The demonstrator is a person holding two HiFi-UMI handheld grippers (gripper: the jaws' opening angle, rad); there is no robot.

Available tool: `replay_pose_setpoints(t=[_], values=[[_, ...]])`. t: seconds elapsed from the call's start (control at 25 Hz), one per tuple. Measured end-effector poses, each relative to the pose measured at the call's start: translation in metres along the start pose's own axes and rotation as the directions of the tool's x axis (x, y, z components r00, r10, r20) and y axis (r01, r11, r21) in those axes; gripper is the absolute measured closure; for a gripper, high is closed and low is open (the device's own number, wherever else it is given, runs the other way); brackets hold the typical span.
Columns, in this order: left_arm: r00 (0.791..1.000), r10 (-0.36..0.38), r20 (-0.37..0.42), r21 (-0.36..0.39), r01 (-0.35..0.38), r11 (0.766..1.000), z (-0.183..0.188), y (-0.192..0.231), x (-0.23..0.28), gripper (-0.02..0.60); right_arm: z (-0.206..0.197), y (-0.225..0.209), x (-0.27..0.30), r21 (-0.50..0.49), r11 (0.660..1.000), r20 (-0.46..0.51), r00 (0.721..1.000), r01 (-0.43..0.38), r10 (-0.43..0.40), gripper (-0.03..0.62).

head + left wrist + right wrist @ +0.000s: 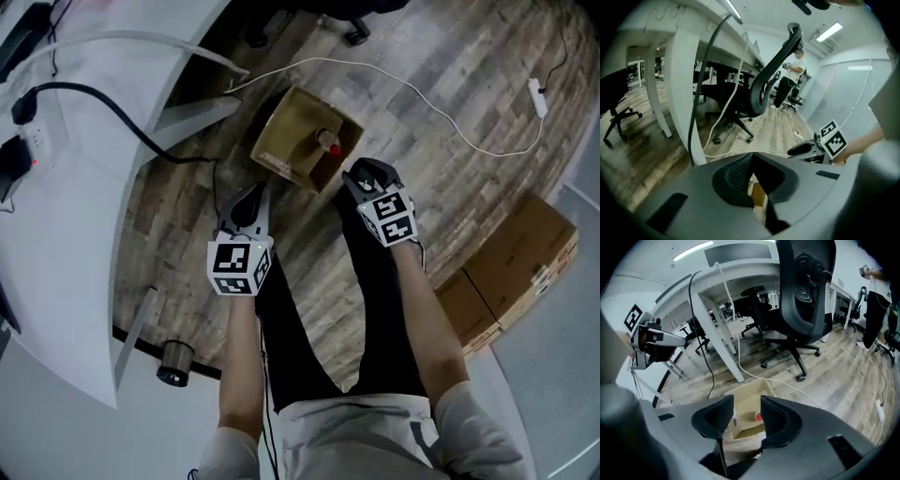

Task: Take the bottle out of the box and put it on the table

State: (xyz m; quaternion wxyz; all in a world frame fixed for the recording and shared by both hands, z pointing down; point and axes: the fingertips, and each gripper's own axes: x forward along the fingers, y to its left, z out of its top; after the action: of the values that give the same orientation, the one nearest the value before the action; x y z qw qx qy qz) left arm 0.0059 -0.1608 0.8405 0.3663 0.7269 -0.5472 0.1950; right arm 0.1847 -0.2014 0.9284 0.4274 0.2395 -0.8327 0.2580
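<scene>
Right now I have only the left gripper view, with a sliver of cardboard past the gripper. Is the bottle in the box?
Observer: Yes. In the head view the bottle, red cap up, stands in the open box on the floor.
Operator: Is the right gripper ready?
Observer: Its own view shows the right gripper open and empty, with the bottle framed between its jaws, farther down.
Operator: Other boxes nearby?
Observer: Two closed cartons lie on the floor to the person's right.
</scene>
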Motion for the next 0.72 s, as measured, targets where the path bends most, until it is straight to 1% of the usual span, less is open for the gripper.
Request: replay_pose_setpoints(t=[0.08,0.2,0.32,0.4,0.48,0.56,0.72], values=[[1.0,-0.007,-0.016,-0.002,0.007,1.0,-0.025,0.0,0.013,0.566,-0.02,-0.002,0.017,-0.008,1.0,-0.008,1.0,-0.001,0.001,0.372],[0.999,-0.032,-0.03,0.02,0.032,0.999,-0.062,-0.003,0.036,0.566,-0.049,-0.009,0.044,-0.029,0.999,0.009,1.0,0.019,-0.018,0.365],[0.999,-0.048,-0.021,0.032,0.049,0.998,-0.092,-0.009,0.056,0.567,-0.086,-0.019,0.064,-0.023,0.999,-0.012,0.999,0.035,-0.035,0.359],[0.998,-0.054,-0.01,0.037,0.054,0.998,-0.107,-0.011,0.067,0.566,-0.103,-0.024,0.077,-0.027,0.998,-0.016,0.999,0.05,-0.051,0.362],[0.998,-0.058,0.002,0.038,0.058,0.998,-0.121,-0.014,0.079,0.566,-0.112,-0.028,0.09,-0.042,0.997,-0.016,0.998,0.067,-0.068,0.38],[0.998,-0.059,0.012,0.032,0.059,0.998,-0.134,-0.015,0.091,0.566,-0.119,-0.032,0.105,-0.07,0.995,-0.021,0.997,0.07,-0.072,0.382],[0.998,-0.061,0.011,0.026,0.061,0.998,-0.161,-0.015,0.113,0.566,-0.128,-0.036,0.141,-0.169,0.984,-0.063,0.996,0.046,-0.058,0.382]])
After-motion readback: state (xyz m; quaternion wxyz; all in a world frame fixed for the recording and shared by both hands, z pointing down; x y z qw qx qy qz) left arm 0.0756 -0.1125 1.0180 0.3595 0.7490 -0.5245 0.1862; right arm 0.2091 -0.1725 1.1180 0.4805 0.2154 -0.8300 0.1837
